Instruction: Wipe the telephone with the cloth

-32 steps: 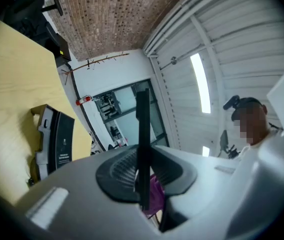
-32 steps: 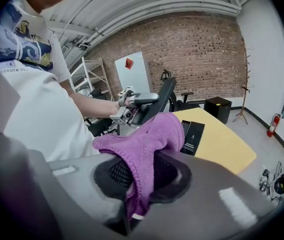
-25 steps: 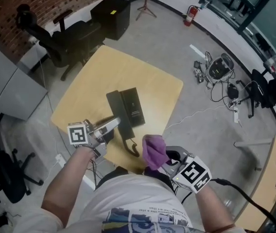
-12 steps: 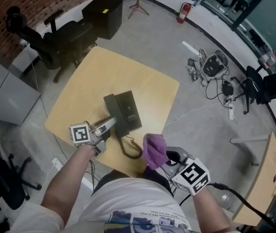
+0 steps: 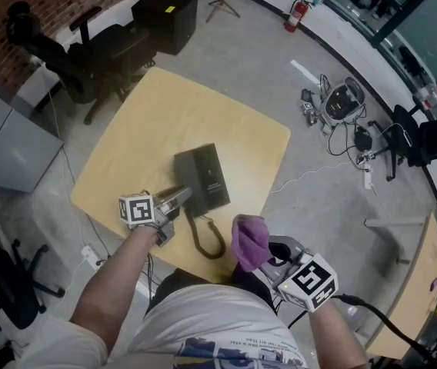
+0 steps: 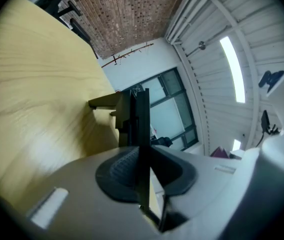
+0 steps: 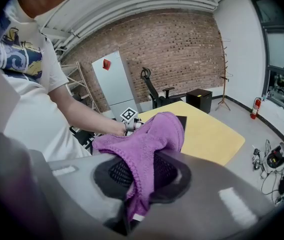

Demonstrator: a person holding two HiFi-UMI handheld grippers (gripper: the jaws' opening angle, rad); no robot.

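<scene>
Left tongs (image 5: 177, 199): clamped on the stiff handset (image 6: 141, 126).
Right tongs (image 7: 139, 184): pinching the soft, bunched cloth (image 5: 249, 241).
Telephone (image 5: 203, 177): mid-worktop (image 5: 165, 121); hard plastic, likely slides, so brace it.

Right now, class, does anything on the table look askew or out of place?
Yes: the telephone sits skewed against the edges of the table, and its coiled cord sprawls in a loop toward the near edge. Nothing looks spilled or broken.
</scene>
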